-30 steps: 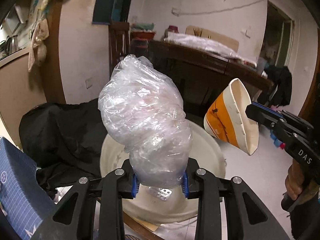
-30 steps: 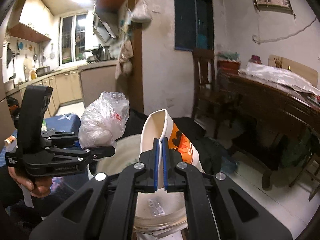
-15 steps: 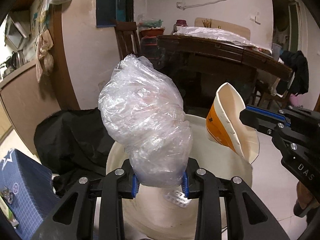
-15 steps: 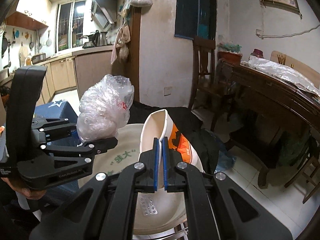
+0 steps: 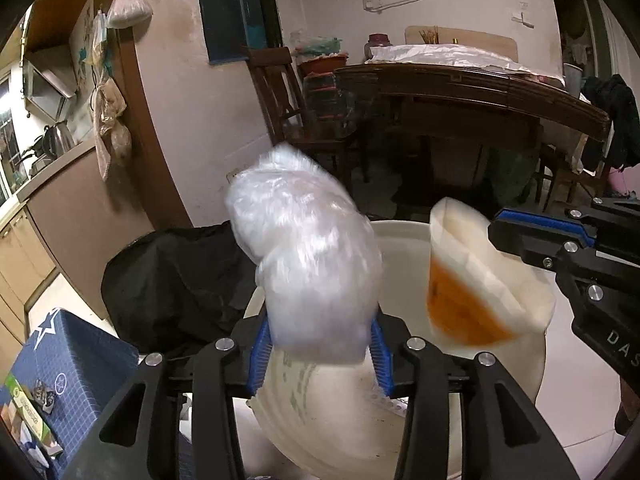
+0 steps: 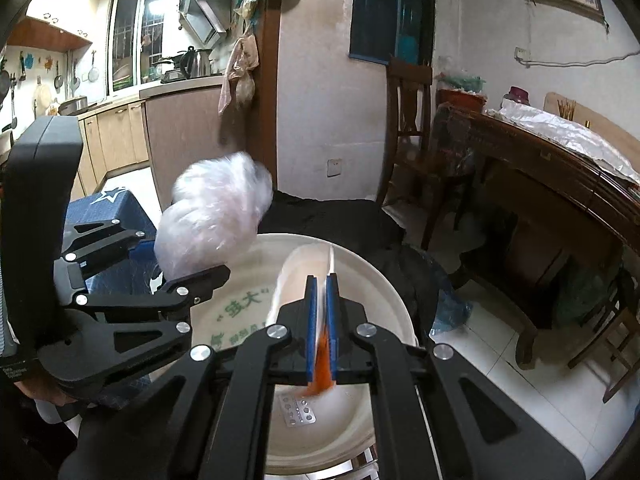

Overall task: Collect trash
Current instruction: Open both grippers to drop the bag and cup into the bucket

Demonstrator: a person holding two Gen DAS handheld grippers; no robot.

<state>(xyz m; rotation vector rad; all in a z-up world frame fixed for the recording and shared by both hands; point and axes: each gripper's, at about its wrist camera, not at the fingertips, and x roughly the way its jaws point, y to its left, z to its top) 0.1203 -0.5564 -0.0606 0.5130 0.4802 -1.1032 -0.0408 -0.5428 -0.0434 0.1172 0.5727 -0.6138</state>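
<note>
Two tools hang over a wide white bucket [image 6: 394,300] that has a blister pack [image 6: 298,410] lying on its bottom. The left tool [image 5: 318,354] has its jaws opening around a crumpled clear plastic bag [image 5: 308,264], which sits blurred between the blue pads, and whether they press on it is unclear. The right tool [image 6: 322,332] is clamped tight on the rim of a white-and-orange paper cup [image 5: 472,280], held tilted above the bucket's right side.
</note>
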